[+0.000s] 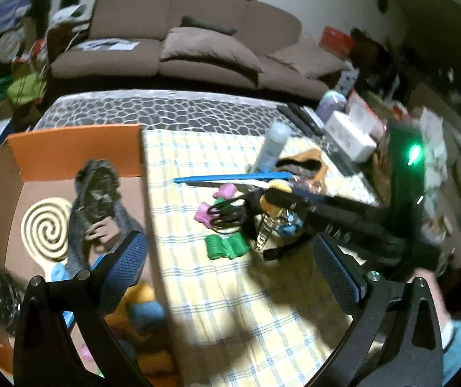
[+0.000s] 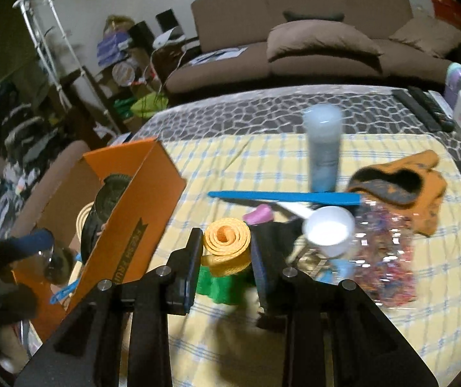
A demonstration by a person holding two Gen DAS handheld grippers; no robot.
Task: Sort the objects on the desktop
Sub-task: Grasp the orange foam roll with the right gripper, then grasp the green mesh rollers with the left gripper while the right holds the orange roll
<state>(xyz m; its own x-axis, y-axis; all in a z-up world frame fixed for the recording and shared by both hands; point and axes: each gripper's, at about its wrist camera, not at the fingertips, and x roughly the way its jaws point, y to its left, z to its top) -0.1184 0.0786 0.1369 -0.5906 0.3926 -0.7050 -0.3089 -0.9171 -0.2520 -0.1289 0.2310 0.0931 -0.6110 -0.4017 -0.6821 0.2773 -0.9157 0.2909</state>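
So the right gripper [image 2: 225, 251] is clamped on a rolled-up yellow-orange strip of mesh fabric [image 2: 227, 242], roll end facing the camera, its axis running roughly straight out along the fingers toward 12 o'clock. It looks lifted just above a green crinkly roll [image 2: 222, 285] lying on the yellow and blue checked cloth [image 2: 295, 338], though I can't tell for sure whether they're touching. Going outward from there: at about 1 o'clock there's a white plastic measuring scoop [image 2: 329, 227], past it a long blue flat stick [image 2: 282, 196] lying crosswise, 9-to-3, and a pale blue upright tube [image 2: 322, 151] behind that. An orange and grey fabric pouch [image 2: 401, 183] sits at 2 o'clock, well apart. What matters most is the orange cardboard box [image 2: 133, 206], which lies at 9 to 10 o'clock of the right claw, near but not touching, open top up, long wall angled toward 1 o'clock. The left gripper [image 1: 230, 264] is spread wide and holding nothing, hanging over the box's near edge, with a cream spiral coil [image 1: 46, 229] and a dark grey bundle [image 1: 96, 193] already inside at its 10 o'clock. My guess is the roll goes into the box next, so the move is a short swing left over that tall orange wall, and the right hand already has it, even though the left is closer to the box.
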